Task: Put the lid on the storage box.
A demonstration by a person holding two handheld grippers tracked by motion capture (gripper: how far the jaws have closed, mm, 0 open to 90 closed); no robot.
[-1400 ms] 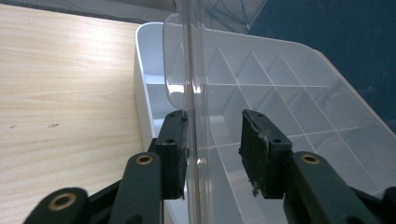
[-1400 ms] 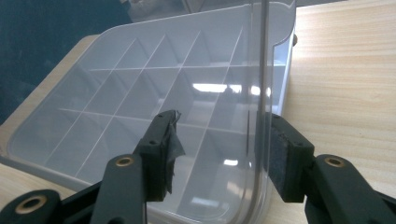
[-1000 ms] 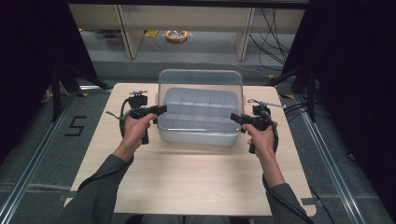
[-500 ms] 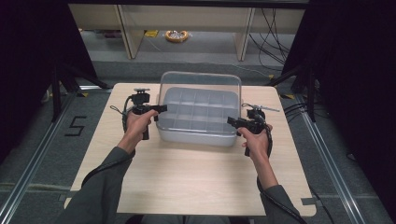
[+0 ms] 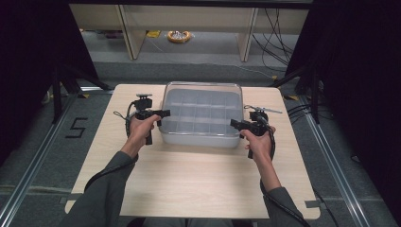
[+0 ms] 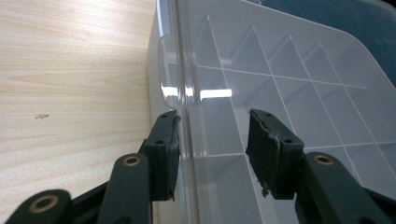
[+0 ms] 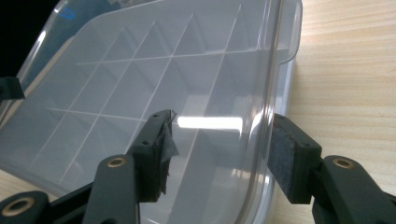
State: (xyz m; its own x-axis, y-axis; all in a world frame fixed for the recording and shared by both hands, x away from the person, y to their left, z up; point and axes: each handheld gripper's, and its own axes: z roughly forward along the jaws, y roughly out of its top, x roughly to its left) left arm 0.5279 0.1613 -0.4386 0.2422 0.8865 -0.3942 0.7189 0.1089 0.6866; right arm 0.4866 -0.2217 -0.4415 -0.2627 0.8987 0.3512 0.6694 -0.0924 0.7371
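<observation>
A clear plastic box (image 5: 201, 118) with a grid of compartments stands at the middle of the wooden table, its clear lid (image 6: 280, 93) on top. My left gripper (image 5: 161, 113) is at the box's left edge. In the left gripper view it (image 6: 215, 144) is open, jaws straddling the lid's rim (image 6: 180, 70), one jaw outside and one over the lid. My right gripper (image 5: 235, 124) is at the box's right front edge. In the right gripper view it (image 7: 222, 149) is open too, with the lid's rim (image 7: 266, 93) between its jaws.
The bare table top (image 5: 198, 179) stretches in front of the box to the near edge. Dark curtains and stands flank the table. Behind it are a shelf unit (image 5: 189, 19) and cables on the floor.
The lid's top sits lower than a second ago, down on the box. My right gripper has shifted slightly nearer and inward; the left has barely moved.
</observation>
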